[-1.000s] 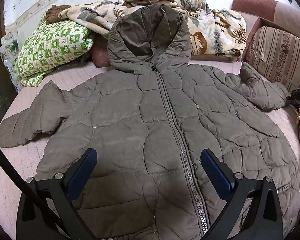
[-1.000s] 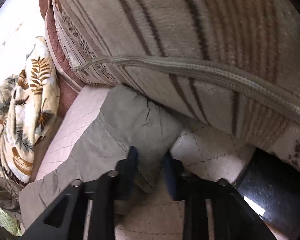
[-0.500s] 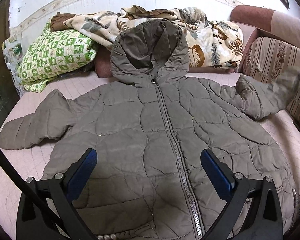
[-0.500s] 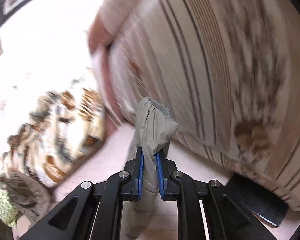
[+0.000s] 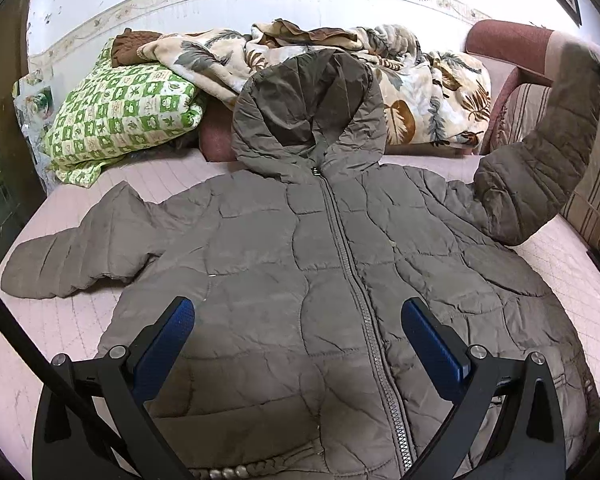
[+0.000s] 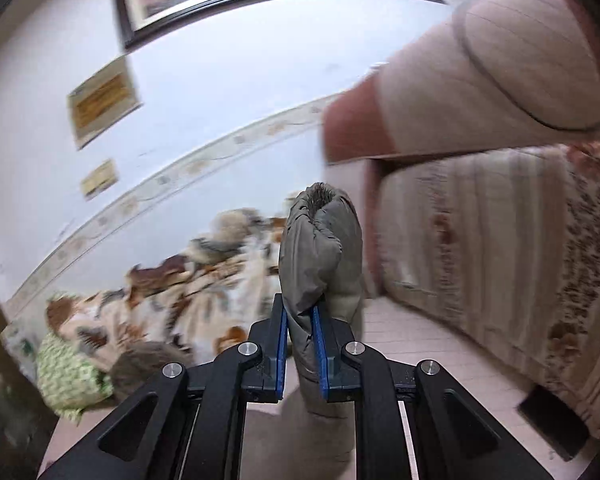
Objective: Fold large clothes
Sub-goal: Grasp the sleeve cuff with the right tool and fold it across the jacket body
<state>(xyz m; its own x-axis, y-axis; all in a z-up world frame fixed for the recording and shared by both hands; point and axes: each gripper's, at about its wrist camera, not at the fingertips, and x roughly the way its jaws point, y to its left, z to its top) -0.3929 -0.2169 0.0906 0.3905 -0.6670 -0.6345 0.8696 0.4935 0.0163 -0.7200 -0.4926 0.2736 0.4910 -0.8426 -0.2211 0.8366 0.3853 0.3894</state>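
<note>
On a pink quilted bed cover [image 5: 168, 184], a grey-brown hooded puffer jacket [image 5: 300, 264] is spread front-up, its zipper [image 5: 352, 272] closed along the middle and its hood [image 5: 308, 112] laid flat toward the wall. One sleeve [image 5: 76, 248] is stretched flat toward the left edge of the left wrist view, while the other sleeve [image 5: 548, 160] is lifted clear of the cover and arched upward toward the upper right corner, where its end is blurred. In the right wrist view, the cuff [image 6: 320, 248] of that raised sleeve is pinched by the right gripper [image 6: 300, 340]: its blue pads [image 6: 318, 356] are pressed nearly together on the fabric, and the cuff bulges above them. The jaws have just been closing, with the sleeve fabric between them. The left gripper [image 5: 298, 344] is held above the lower half of the jacket with its blue pads [image 5: 166, 340] spread wide; nothing is held between them, and no contact with the jacket can be made out. Behind the hood, a leaf-print blanket [image 5: 420, 92] is heaped against the wall, and a green checked pillow [image 5: 120, 116] is set just beside it on the left. A striped cushion [image 6: 500, 264] is seen standing along the right side of the bed, much of it motion-blurred.
</note>
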